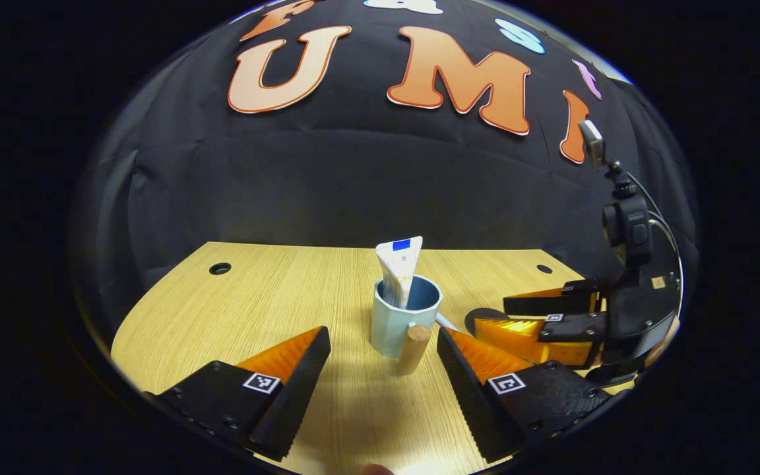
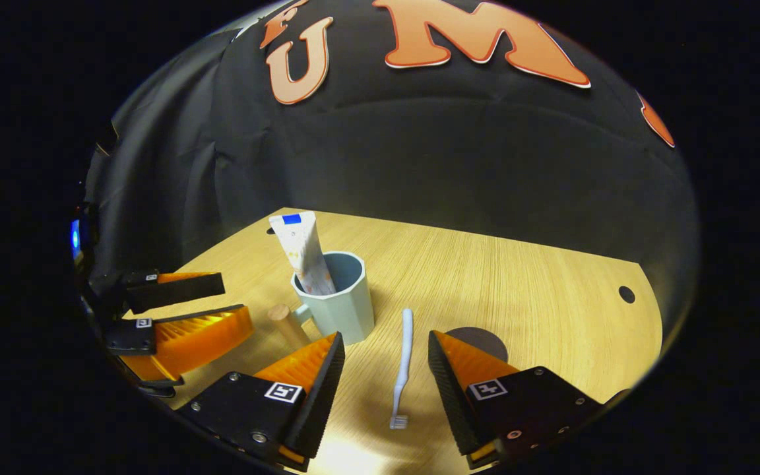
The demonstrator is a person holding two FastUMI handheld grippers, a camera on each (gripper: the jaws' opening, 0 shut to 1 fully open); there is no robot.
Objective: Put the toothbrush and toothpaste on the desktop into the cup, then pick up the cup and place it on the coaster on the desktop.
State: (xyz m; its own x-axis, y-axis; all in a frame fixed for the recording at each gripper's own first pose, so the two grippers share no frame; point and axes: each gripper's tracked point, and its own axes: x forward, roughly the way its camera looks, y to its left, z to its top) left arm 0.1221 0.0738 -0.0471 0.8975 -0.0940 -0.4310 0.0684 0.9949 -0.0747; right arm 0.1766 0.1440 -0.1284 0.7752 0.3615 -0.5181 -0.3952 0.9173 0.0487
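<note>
**Ana:** On the wooden surface [image 2: 499, 277], mid-board, stands the cup [image 2: 344, 307], pale blue and upright, and the toothpaste [image 2: 301, 254] is already in it, tube standing on end and leaning against the rim.

**Ben:** Same story from the left gripper view: cup [image 1: 398, 323] dead ahead, toothpaste [image 1: 398, 267] poking well above the rim, the cup's wooden handle [image 1: 414, 349] pointing back toward the camera. Left gripper [image 1: 383, 376] hangs just short of that handle, fingers spread wide, nothing between them.

**Ana:** And the toothbrush [image 2: 403, 366]? Flat on the surface, just beside the cup, bristle end nearest the right gripper's camera. Right gripper [image 2: 380, 389] sits low over it, fingers wide apart, one on each side of the brush, neither touching it.

**Ben:** I catch a sliver of that toothbrush [image 1: 446, 321] past the cup, and the right gripper [image 1: 532, 316] out at the right, close to the surface.

**Ana:** Dark round coaster [image 2: 479, 342] lies next to the brush, partly hidden behind the right-hand finger. The cup is apart from it.

**Ben:** The left gripper [image 2: 185, 310] shows at the left edge of the right gripper view, open, near the handle [image 2: 285, 323].
</note>
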